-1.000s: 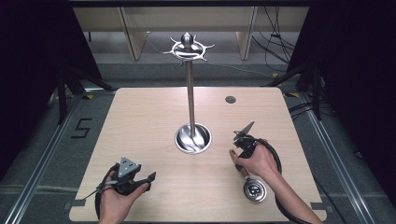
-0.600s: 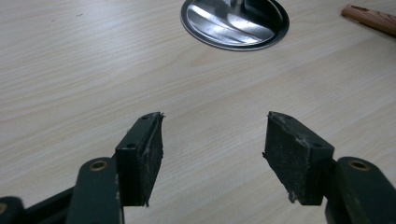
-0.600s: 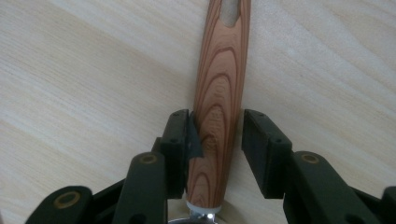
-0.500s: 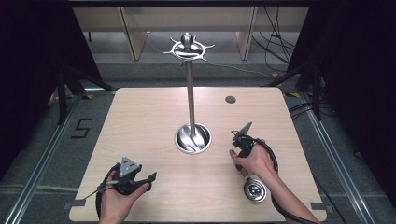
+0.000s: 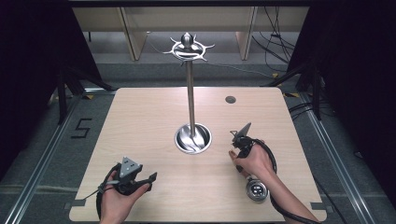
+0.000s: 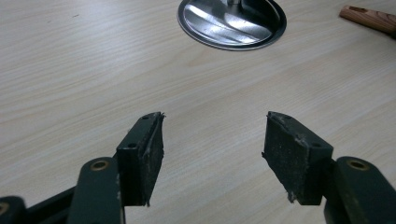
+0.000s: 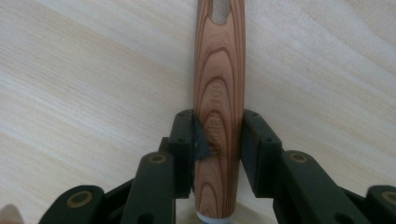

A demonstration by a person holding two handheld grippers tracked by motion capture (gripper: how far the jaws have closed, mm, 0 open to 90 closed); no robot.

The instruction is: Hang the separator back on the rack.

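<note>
A utensil lies at the front right of the table, its round metal head (image 5: 257, 190) nearest the front edge. Its wooden handle (image 7: 219, 79) runs away from the head and has a hanging hole at the far end. My right gripper (image 7: 218, 140) is shut on this handle near the head end. From above, the right gripper (image 5: 241, 142) sits under the person's hand, just right of the stand. My left gripper (image 6: 215, 144) is open with nothing between its fingers, low over bare wood. In the high view the left gripper (image 5: 150, 182) is at the front left.
A tall metal stand (image 5: 190, 93) with a ring of hooks on top rises from a round shiny base (image 5: 193, 138) at the table's middle. That base (image 6: 232, 23) lies ahead of the left gripper. A small dark hole (image 5: 230, 99) marks the back right.
</note>
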